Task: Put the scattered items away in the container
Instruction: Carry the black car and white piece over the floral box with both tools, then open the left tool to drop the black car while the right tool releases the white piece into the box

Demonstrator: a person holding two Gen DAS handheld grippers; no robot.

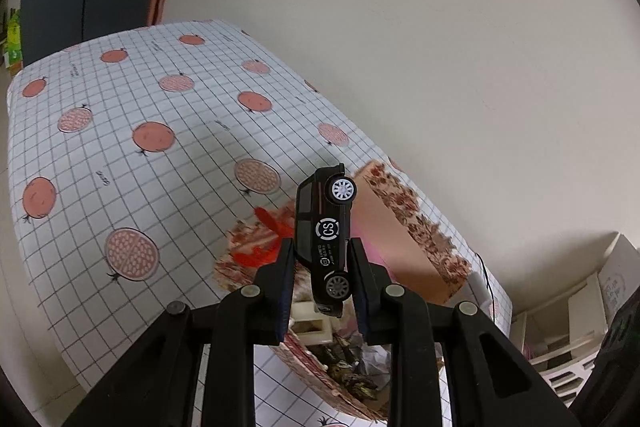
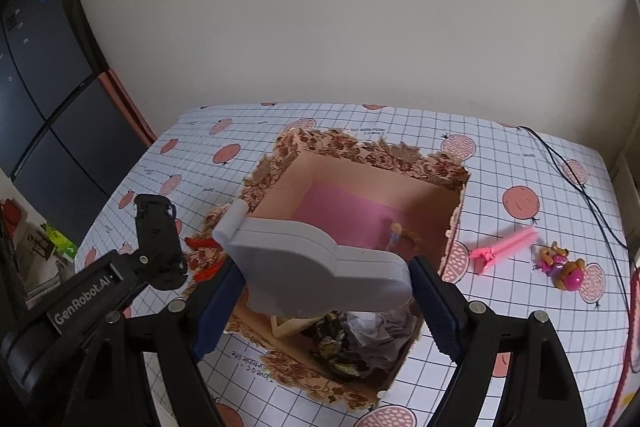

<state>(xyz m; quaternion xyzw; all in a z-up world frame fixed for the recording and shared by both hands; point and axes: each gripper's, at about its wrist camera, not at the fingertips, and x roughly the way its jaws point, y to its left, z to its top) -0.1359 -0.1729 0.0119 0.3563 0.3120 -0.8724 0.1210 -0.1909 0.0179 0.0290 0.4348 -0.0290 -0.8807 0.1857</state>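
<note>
My left gripper (image 1: pixel 322 259) is shut on a black toy car (image 1: pixel 326 235) and holds it nose-down above the cardboard box (image 1: pixel 404 239). It shows at the left of the right wrist view (image 2: pixel 160 247). My right gripper (image 2: pixel 326 291) is shut on a grey plastic piece (image 2: pixel 316 259) above the open box (image 2: pixel 368 155). The box has a pink floor and holds a small doll (image 2: pixel 400 233), crumpled paper (image 2: pixel 372 331) and dark wrappers (image 2: pixel 340 351). A pink toy clip (image 2: pixel 504 247) and pink figures (image 2: pixel 564 265) lie on the table right of the box.
The table has a white grid cloth (image 1: pixel 120 147) with orange fruit prints. A red item (image 2: pixel 200 243) lies by the box's left flap. A black cable (image 2: pixel 576 179) runs over the right side. A wall stands behind; dark cabinets (image 2: pixel 40 99) stand at left.
</note>
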